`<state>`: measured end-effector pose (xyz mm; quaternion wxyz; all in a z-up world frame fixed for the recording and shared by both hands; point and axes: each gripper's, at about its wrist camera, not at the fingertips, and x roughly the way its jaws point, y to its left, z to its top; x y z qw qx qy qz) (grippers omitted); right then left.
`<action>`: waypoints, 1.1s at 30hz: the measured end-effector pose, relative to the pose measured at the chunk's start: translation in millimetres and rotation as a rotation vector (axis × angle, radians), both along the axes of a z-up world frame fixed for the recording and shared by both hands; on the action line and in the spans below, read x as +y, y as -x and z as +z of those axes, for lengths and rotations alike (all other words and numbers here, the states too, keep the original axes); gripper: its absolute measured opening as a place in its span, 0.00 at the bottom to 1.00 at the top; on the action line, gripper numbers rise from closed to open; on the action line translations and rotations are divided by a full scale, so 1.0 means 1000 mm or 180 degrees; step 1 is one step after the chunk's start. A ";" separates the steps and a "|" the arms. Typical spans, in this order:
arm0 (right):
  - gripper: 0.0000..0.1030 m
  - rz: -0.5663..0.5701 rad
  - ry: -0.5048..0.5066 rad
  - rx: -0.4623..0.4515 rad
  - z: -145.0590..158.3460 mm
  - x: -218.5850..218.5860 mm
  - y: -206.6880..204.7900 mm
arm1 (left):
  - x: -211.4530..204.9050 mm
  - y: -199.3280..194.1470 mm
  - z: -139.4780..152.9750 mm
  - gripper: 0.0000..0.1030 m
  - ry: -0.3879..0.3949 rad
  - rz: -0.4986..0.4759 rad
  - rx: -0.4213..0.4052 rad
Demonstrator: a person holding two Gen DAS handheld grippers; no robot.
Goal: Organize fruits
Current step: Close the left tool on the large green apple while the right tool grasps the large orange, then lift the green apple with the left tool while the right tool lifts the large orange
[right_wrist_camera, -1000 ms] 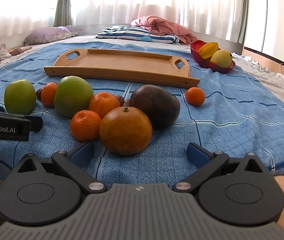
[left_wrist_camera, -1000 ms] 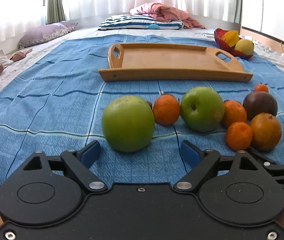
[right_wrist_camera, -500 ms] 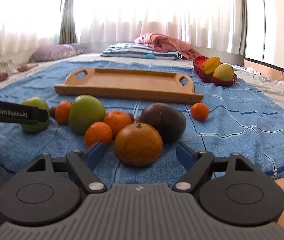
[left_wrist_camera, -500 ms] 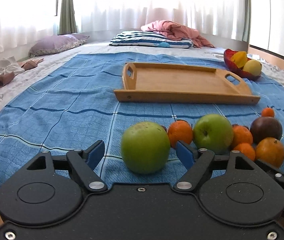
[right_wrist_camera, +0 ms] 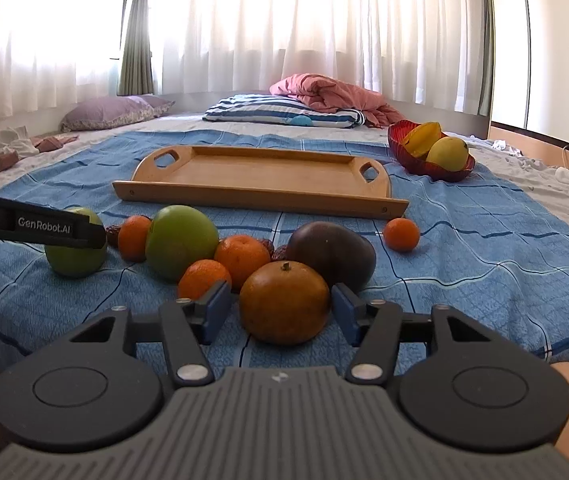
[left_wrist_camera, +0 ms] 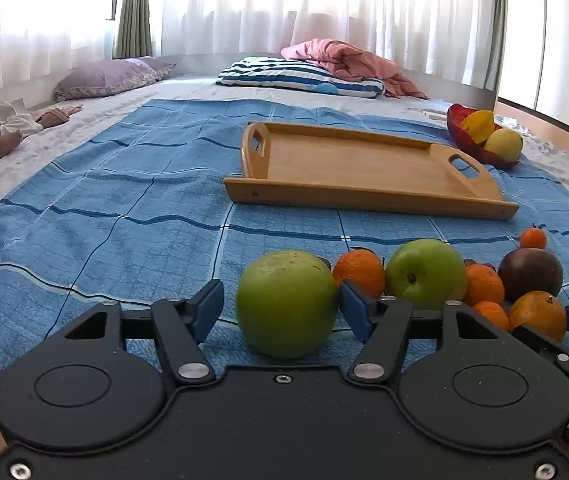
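Fruit all lies on the bed; wooden tray point(left_wrist_camera: 360, 168) holds nothing. Left tool point(left_wrist_camera: 280, 306) brackets a green apple point(left_wrist_camera: 286, 302), right tool point(right_wrist_camera: 280, 312) an orange point(right_wrist_camera: 284, 302), neither visibly clamped.

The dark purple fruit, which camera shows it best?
The right wrist view: the dark purple fruit sits near the centre, large, partly behind the big orange. The left wrist view shows it small at the right edge.
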<state>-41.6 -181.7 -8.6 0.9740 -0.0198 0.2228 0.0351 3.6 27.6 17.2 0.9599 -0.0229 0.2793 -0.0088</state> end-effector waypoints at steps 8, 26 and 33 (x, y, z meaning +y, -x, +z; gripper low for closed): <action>0.56 0.0016 -0.0042 0.0139 -0.003 -0.005 -0.009 | 0.000 0.000 0.004 0.53 0.0021 -0.0061 0.0072; 0.53 0.0015 -0.0331 0.0234 -0.006 -0.014 -0.015 | -0.003 0.004 -0.004 0.53 -0.0054 -0.0093 0.0091; 0.53 0.0056 -0.0452 0.0094 0.005 -0.019 -0.003 | -0.002 0.011 0.000 0.53 -0.0057 -0.0040 0.0027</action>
